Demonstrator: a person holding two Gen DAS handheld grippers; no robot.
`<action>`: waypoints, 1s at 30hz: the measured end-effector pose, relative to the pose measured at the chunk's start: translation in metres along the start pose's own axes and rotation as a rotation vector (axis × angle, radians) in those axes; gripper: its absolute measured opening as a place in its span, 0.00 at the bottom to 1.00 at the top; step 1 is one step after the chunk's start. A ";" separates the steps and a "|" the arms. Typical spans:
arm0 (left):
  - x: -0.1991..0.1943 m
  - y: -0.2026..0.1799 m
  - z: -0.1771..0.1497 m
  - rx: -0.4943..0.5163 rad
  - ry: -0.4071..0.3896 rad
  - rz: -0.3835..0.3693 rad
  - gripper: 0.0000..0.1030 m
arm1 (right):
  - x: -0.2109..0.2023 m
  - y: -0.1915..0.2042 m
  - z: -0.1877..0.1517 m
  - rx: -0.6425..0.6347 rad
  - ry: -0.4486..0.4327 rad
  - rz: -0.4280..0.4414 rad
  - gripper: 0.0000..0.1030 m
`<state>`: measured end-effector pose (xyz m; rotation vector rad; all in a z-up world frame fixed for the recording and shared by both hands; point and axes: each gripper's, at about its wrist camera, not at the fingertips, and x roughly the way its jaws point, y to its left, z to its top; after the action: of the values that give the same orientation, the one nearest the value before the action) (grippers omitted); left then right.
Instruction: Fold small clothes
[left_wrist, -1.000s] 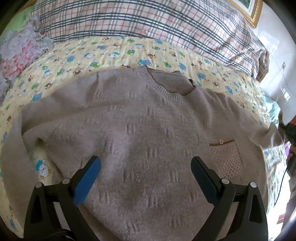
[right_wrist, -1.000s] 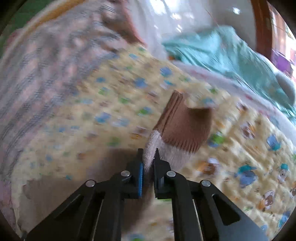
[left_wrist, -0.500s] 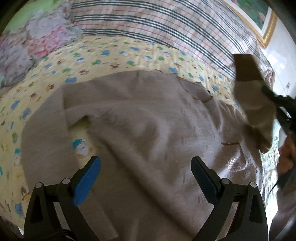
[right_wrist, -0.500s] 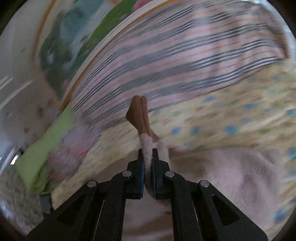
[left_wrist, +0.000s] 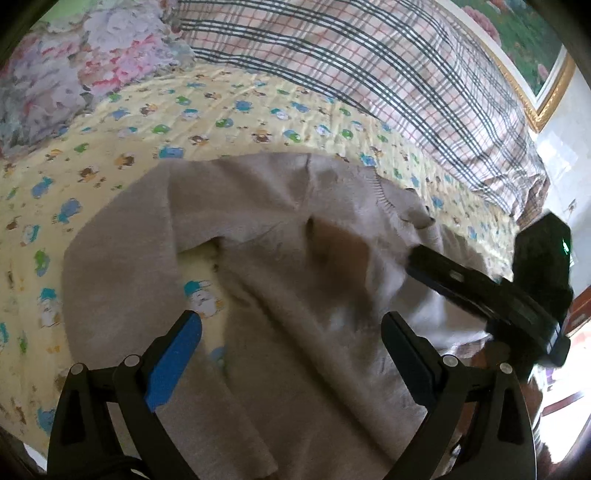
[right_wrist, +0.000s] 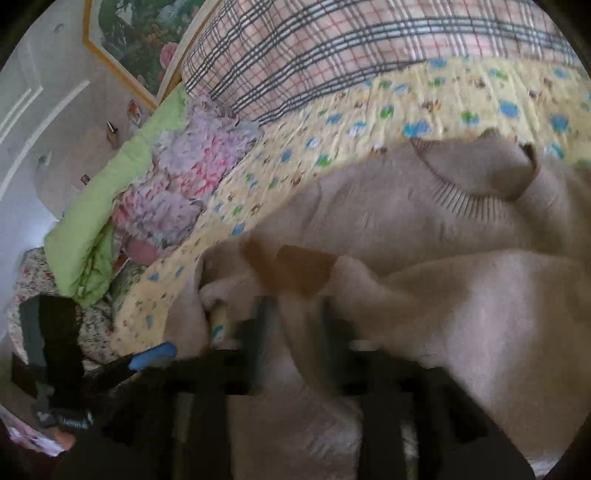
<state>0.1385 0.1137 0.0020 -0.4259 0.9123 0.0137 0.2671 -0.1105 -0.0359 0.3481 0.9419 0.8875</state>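
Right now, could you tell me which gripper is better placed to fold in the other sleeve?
Left. The left gripper hangs open over the sweater, beside the unfolded sleeve; the right gripper is over the brown cuff laid across the chest.

Bed with yellow cartoon-print sheet, beige sweater, plaid quilt

My left gripper sits low in the frame, its 2 jaws spread wide. My right gripper, blurred at bottom center, shows a gap between its fingers; it reaches in from the right in the left view.
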 end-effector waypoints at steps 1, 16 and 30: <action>0.003 -0.003 0.003 0.001 0.006 -0.012 0.95 | -0.009 -0.001 -0.004 0.008 -0.022 0.002 0.70; 0.096 -0.064 0.028 0.100 0.140 -0.004 0.48 | -0.180 -0.057 -0.053 0.232 -0.375 -0.111 0.70; 0.044 -0.019 0.041 0.074 -0.066 0.016 0.07 | -0.231 -0.119 -0.061 0.385 -0.476 -0.285 0.70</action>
<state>0.2007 0.1038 -0.0030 -0.3476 0.8484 0.0082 0.2119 -0.3710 -0.0161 0.7015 0.6883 0.3314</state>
